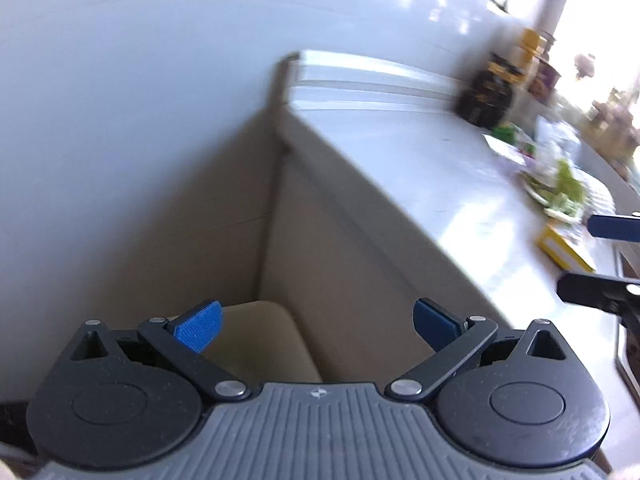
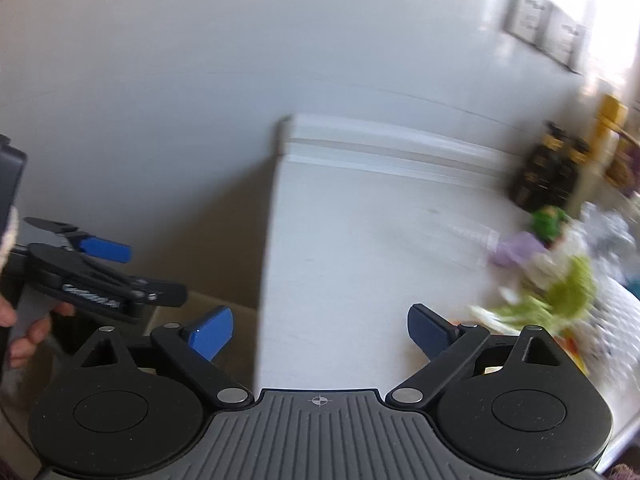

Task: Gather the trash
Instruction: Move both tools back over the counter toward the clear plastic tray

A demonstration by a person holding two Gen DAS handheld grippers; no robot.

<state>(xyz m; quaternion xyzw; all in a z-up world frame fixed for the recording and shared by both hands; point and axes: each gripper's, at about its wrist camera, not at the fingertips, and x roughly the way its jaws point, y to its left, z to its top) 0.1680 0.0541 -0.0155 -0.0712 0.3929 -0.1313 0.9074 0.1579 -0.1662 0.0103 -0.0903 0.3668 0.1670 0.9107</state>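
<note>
White bench (image 2: 360,240), pale and glossy, carried the lot to be collected: a blurred heap of trash (image 2: 556,280) at its right end, well apart from both my tongs. Item one, limp green leafy scraps (image 2: 568,292) lying on what looked like a plate (image 1: 600,194); I judged them light, soft and damp, best pinched low in the bunch where the stems gather. Item two, pale lilac crumpled wrapper (image 2: 516,250); light and yielding, likely to slip unless taken across a fold. Item three, yellow carton (image 1: 560,246) near the bench's front edge; stiff but light, to be taken across its narrow sides. Dark bottles (image 2: 548,176) and a yellow container (image 2: 608,120) stood behind, against the wall; whether they counted as trash I could not tell. My left tongs (image 1: 318,320) hung released and empty over the beige gap beside the bench. My right tongs (image 2: 320,328) were likewise spread wide, nothing between the blue pads (image 2: 212,334), above bare bench.
</note>
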